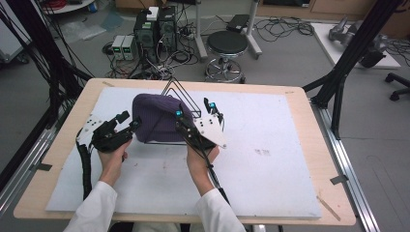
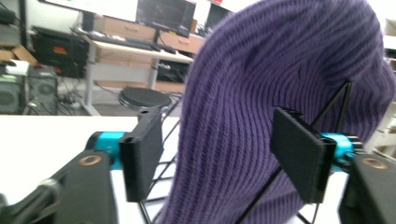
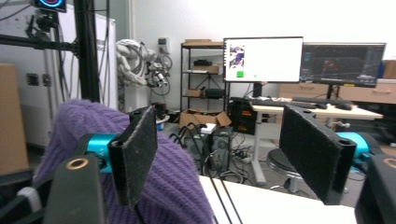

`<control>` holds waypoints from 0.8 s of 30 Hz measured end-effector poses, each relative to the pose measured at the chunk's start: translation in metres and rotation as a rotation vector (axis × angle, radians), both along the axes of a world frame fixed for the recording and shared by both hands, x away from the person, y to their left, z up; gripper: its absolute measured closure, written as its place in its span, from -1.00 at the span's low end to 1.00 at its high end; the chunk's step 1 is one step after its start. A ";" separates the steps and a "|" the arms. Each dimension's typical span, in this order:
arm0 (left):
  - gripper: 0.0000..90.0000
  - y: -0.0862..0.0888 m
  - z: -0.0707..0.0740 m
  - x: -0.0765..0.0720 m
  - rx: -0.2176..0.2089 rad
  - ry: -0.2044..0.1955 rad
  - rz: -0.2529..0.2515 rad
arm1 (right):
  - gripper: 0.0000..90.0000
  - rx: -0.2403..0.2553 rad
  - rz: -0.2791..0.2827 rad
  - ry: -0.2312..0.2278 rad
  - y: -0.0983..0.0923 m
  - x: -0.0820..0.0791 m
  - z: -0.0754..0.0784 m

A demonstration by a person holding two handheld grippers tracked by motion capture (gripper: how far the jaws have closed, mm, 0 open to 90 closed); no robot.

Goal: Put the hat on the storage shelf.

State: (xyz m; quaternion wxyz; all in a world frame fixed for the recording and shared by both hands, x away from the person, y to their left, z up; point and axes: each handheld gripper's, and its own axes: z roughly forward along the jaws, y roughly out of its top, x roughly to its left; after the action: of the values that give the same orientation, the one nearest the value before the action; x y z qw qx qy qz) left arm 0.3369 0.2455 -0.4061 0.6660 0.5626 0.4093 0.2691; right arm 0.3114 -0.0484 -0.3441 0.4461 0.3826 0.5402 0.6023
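While the person's left hand [image 1: 114, 157] grips it from below, the left gripper [image 1: 129, 124] sits at the left edge of a purple knit beanie [image 1: 155, 117], its jaws spread apart with nothing pinched; in the left gripper view the ribbed knit rises between and beyond the two black pads [image 2: 143, 152]. The beanie is draped over a black wire stand [image 1: 183, 94] near the middle of the white mat [image 1: 270, 145] that covers the wooden table [image 1: 309, 111]. Its long axis runs roughly left to right across the mat, its rounded crown at the far left and its opening toward the stand's triangular peak at the right, though the opening itself is hidden. Just right of the beanie, the right gripper [image 1: 193, 109] is held in the right hand [image 1: 202, 157], jaws wide apart, its left pad [image 3: 136, 151] beside the knit.
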 end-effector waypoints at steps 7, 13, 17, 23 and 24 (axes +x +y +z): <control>-0.34 0.004 0.004 -0.008 -0.023 -0.061 0.031 | -0.55 0.021 -0.070 -0.026 -0.010 -0.002 0.002; -0.37 0.006 0.008 -0.013 -0.035 -0.097 0.063 | -0.62 0.001 -0.141 -0.065 -0.028 -0.007 0.002; -0.40 0.007 0.009 -0.013 -0.037 -0.105 0.080 | -0.72 0.008 -0.158 -0.055 -0.048 -0.009 -0.002; -0.43 0.007 0.010 -0.018 -0.014 -0.118 0.089 | -0.73 0.026 -0.182 -0.053 -0.075 -0.013 -0.004; -0.44 0.008 0.011 -0.019 -0.003 -0.120 0.092 | -0.73 0.022 -0.188 -0.053 -0.080 -0.014 -0.005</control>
State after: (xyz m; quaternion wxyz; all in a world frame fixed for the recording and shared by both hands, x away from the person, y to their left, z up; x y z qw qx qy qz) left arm 0.3180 0.2531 -0.3954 0.6772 0.5250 0.3943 0.3321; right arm 0.2975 -0.1283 -0.3486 0.5106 0.4201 0.4834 0.5738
